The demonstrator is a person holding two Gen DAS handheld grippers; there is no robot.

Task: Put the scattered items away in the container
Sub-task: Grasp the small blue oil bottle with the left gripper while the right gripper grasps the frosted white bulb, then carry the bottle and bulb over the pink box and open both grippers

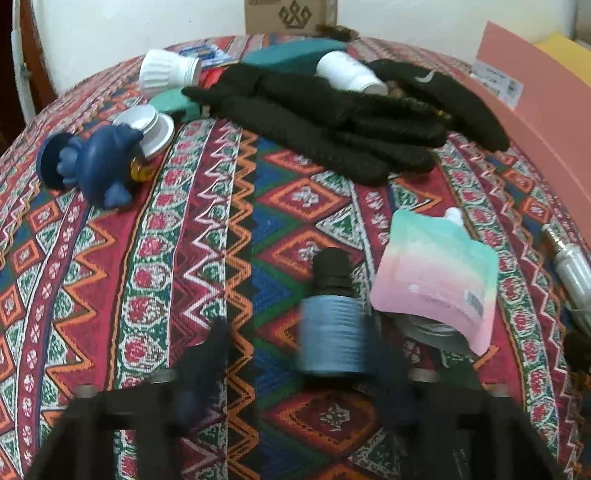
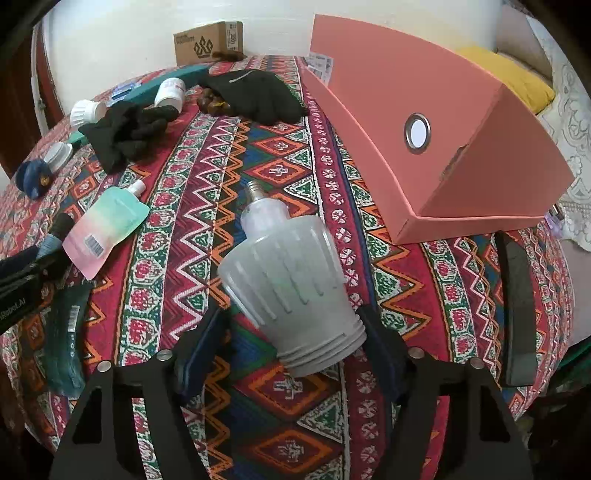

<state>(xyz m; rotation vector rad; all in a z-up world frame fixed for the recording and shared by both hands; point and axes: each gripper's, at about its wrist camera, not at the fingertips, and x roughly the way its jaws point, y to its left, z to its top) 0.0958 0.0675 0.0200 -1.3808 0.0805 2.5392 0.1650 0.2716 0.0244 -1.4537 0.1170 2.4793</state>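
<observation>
**Room: patterned table surface against a white wall**

Landmark: patterned cloth (image 2: pixel 280 173), red/orange/blue/green geometric weave, covers the whole work surface. Flat, a few soft creases.

Behind the cloth: plain white wall (image 2: pixel 122 33), evenly lit, no hard shadows. Brown cardboard box (image 2: pixel 208 41) with a black printed logo stands at the cloth's far edge, against the wall.

Left of the cloth: dark brown wood frame (image 1: pixel 31 51) with a white strip along it, possibly a door; cannot tell.

Right of the cloth: yellow cushion (image 2: pixel 511 79) and white lace fabric (image 2: pixel 570 122), on what looks like seating, mostly out of view.

Floor not visible.
</observation>
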